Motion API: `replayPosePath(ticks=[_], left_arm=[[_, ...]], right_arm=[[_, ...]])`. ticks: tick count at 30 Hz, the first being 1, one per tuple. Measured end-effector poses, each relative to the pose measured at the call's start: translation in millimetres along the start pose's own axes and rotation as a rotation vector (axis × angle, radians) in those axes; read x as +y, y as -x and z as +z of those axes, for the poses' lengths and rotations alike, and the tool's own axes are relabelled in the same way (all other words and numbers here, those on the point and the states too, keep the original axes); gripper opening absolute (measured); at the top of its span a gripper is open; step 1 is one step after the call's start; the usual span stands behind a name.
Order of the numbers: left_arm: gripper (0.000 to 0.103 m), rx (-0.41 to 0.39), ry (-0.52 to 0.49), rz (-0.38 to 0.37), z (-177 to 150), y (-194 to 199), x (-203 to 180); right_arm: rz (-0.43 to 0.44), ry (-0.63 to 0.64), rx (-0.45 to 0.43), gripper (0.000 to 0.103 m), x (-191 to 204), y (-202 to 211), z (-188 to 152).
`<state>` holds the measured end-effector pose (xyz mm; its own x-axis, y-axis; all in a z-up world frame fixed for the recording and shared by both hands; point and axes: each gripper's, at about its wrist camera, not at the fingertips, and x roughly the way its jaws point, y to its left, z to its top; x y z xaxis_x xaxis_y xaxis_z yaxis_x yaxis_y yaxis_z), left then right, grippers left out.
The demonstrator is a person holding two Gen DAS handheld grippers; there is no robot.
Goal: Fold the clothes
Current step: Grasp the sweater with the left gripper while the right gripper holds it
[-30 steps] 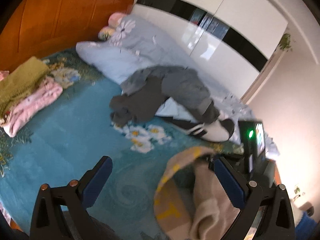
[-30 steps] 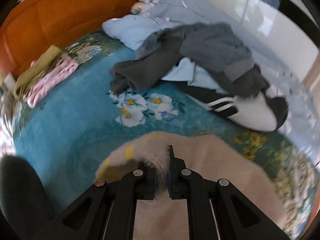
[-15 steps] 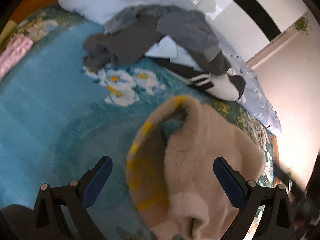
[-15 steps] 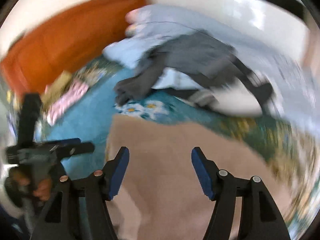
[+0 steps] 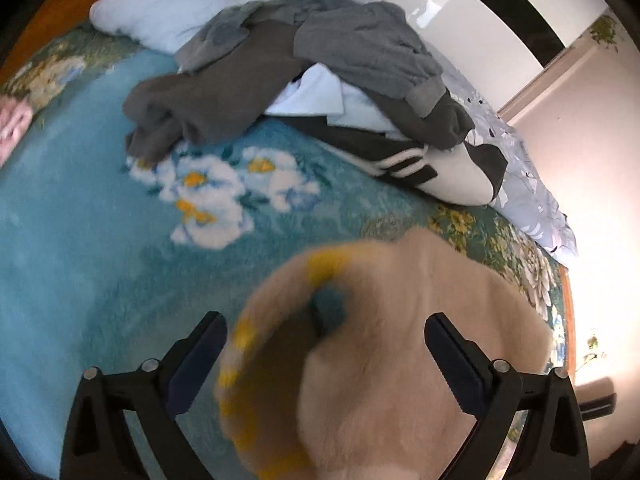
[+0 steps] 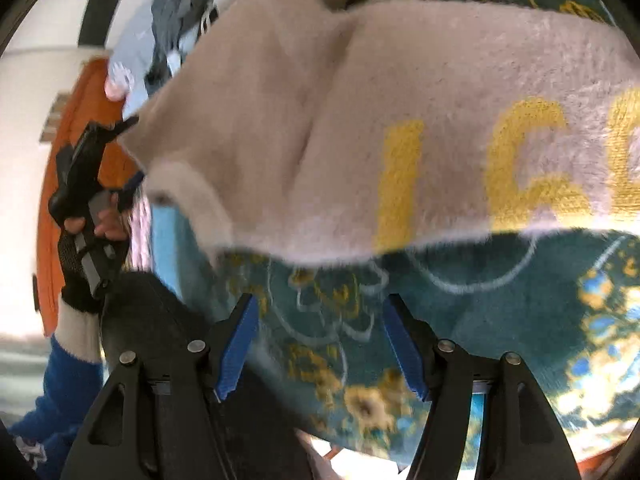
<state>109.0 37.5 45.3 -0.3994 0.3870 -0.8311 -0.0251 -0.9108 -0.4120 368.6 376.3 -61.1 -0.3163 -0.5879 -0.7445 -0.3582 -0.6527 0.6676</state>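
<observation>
Looking down my left cam, the left gripper (image 5: 324,354) has its jaws spread wide with the beige sweater (image 5: 400,340) bunched up between and under them, but neither pad is touching it as far as I can tell, so nothing's gripped. That sweater is blurry here, fuzzy with yellow bits along one edge, lying on the teal floral blanket (image 5: 80,248) near its front edge.

Right gripper (image 6: 320,344) is spread apart too, empty, hanging over bare blanket (image 6: 500,320) just below the sweater's hem. From this side the sweater (image 6: 320,120) is spread out flat-ish with big yellow letters (image 6: 520,168) on it, a sleeve (image 6: 192,200) flopping toward the left.

Further back on the blanket there's a pile of grey clothes (image 5: 312,60) heaped over something light blue (image 5: 316,92), with a black and white striped piece (image 5: 432,168) sticking out at the right. Pale blue bedding (image 5: 168,12) sits behind the pile by the orange headboard (image 6: 52,216). A pink garment (image 5: 12,128) is just visible at the blanket's left edge.

The right cam also catches the other handheld unit (image 6: 80,184) off to the left, gloved hand (image 6: 80,264) around it.
</observation>
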Motion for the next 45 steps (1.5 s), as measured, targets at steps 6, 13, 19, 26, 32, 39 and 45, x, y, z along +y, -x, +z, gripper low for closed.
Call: replayPosePath(ticks=[6, 13, 19, 26, 32, 39, 45], left_arm=[[0.097, -0.004, 0.02, -0.006, 12, -4, -8], [0.038, 0.036, 0.081, 0.013, 15, -8, 1], [0.018, 0.004, 0.108, -0.066, 7, 18, -5], [0.017, -0.215, 0.042, -0.206, 16, 130, -29], [0.017, -0.431, -0.063, -0.281, -6, 252, -33], [0.016, -0.459, -0.096, -0.278, -71, 330, -25], [0.017, -0.308, -0.129, -0.202, -55, 304, -43]], right_arm=[[-0.029, -0.149, -0.227, 0.019, 10, 6, 24], [0.011, -0.099, -0.379, 0.009, 53, 65, 61], [0.12, 0.055, -0.563, 0.008, 106, 145, 87], [0.174, 0.27, -0.769, 0.008, 164, 230, 69], [0.264, 0.356, -0.856, 0.007, 185, 282, 29], [0.255, 0.374, -0.769, 0.007, 178, 302, -17], [0.236, 0.361, -0.702, 0.007, 176, 322, -39]])
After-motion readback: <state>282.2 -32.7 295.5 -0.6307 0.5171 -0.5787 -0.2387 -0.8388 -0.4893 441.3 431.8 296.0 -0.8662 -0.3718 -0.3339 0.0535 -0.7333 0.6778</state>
